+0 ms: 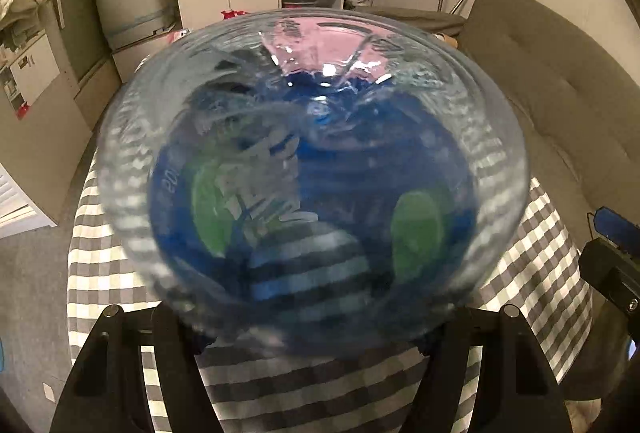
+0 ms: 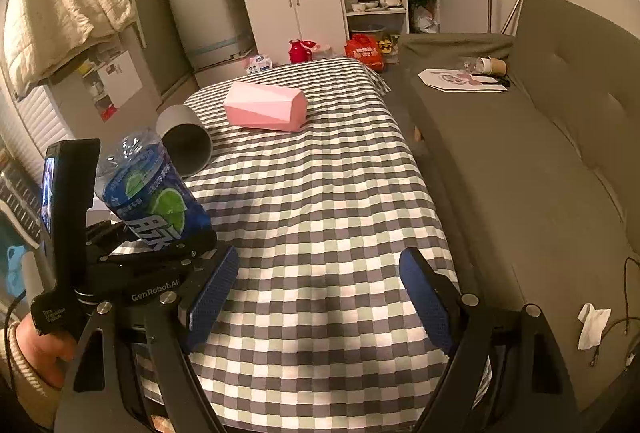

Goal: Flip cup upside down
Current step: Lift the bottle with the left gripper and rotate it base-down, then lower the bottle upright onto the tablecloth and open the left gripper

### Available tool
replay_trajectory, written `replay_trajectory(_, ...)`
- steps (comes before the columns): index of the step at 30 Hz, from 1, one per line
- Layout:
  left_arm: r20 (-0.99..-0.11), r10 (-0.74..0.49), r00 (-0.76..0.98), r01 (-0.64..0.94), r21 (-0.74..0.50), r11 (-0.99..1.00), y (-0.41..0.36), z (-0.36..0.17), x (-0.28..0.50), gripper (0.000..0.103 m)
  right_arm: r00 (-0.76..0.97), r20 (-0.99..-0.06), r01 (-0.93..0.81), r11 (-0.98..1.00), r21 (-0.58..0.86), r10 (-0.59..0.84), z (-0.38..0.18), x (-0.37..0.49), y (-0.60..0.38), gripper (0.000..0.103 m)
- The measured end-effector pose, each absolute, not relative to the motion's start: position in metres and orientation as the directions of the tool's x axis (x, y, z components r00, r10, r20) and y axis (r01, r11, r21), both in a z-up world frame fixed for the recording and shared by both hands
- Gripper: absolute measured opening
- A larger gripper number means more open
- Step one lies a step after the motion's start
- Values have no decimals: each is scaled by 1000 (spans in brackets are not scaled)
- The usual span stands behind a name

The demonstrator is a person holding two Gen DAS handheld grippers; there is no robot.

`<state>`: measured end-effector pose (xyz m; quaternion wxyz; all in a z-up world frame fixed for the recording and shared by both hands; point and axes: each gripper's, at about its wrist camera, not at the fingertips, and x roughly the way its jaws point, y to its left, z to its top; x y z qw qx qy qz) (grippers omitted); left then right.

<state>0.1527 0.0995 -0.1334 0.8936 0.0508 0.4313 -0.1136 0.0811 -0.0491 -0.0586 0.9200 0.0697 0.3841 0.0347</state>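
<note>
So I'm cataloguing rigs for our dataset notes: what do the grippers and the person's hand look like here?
The right gripper has black angular arms with silver pivot bolts and blue textured pads. The left gripper is black too, printed "GenRobot.AI" in white, with a small lit screen on an upright black mount. The left hand is bare, in a cream ribbed cuff.

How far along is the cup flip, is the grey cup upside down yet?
Nothing looks done yet: the grey cup lies on its side on the checked tablecloth, its open mouth facing the right wrist camera. In hand: the left tool is clamped on a blue-labelled bottle, not the cup. The right tool is open and empty. Left to do: grasp the cup and set it mouth down.
</note>
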Motion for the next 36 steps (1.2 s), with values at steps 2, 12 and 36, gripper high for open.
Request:
replay_trajectory(2,-782,-161,602,244,-11,970,97,-133,154,73,706,-700,-4,988,154,112,-58,81,-52,83)
replay_trajectory(12,-781,-173,600,272,-4,962,87,-133,153,74,711,-696,1,990,144,101,-55,78,-53,83)
replay_trajectory(36,-702,-124,701,128,-46,991,157,-58,45,90,791,-604,-38,994,100,91,4,25,-28,83)
